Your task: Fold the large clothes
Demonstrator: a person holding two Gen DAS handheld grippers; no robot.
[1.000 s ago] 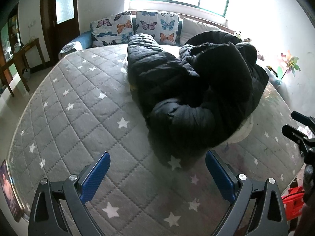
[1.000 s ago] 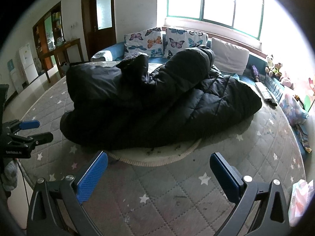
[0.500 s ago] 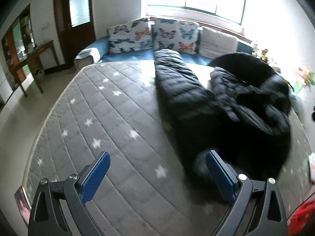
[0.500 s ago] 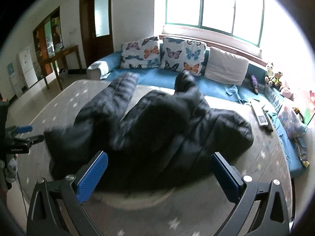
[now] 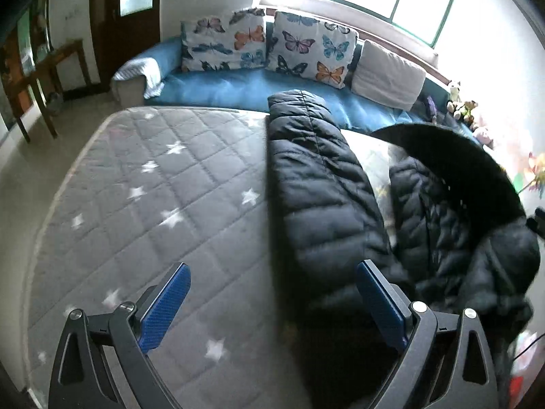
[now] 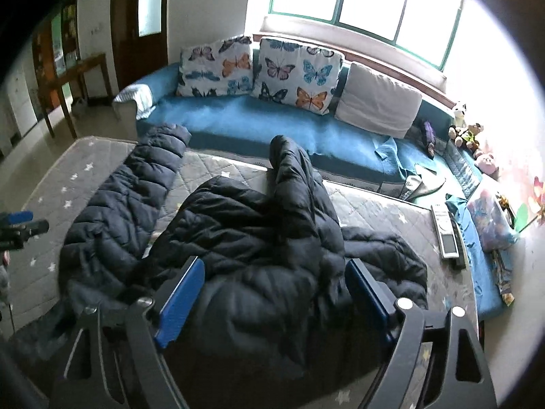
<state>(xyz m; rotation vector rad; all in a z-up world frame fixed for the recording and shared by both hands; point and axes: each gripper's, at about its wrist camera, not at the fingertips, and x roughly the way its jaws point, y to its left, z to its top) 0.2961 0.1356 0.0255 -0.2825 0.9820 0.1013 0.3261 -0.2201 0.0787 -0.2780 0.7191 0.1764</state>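
A black puffer jacket (image 6: 259,238) lies rumpled on the grey star-print mattress (image 5: 143,184). Two of its sleeves stretch toward the sofa. In the right wrist view my right gripper (image 6: 274,300) hovers over the jacket's bulk. Its jaws are closing, with padded fabric showing between the blue pads (image 6: 180,298), but I see no pad pressing on it. In the left wrist view my left gripper (image 5: 272,303) is open over the jacket's left edge (image 5: 323,204). Bare mattress is under its left finger and black fabric lies by its right finger. The left gripper also shows at the far left edge (image 6: 20,225) of the right wrist view.
A blue sofa (image 6: 238,119) with butterfly cushions (image 6: 293,75) and a white cushion (image 6: 378,105) runs along the mattress's far side under the window. A remote control (image 6: 446,231) lies at the mattress's right edge, soft toys (image 6: 466,133) beyond. A wooden table (image 6: 75,78) stands at the left.
Both cameras have moved forward over the mattress toward the sofa. The jacket went from a bunched heap to a flatter spread with sleeves stretched out. The right jaws stand a little narrower.
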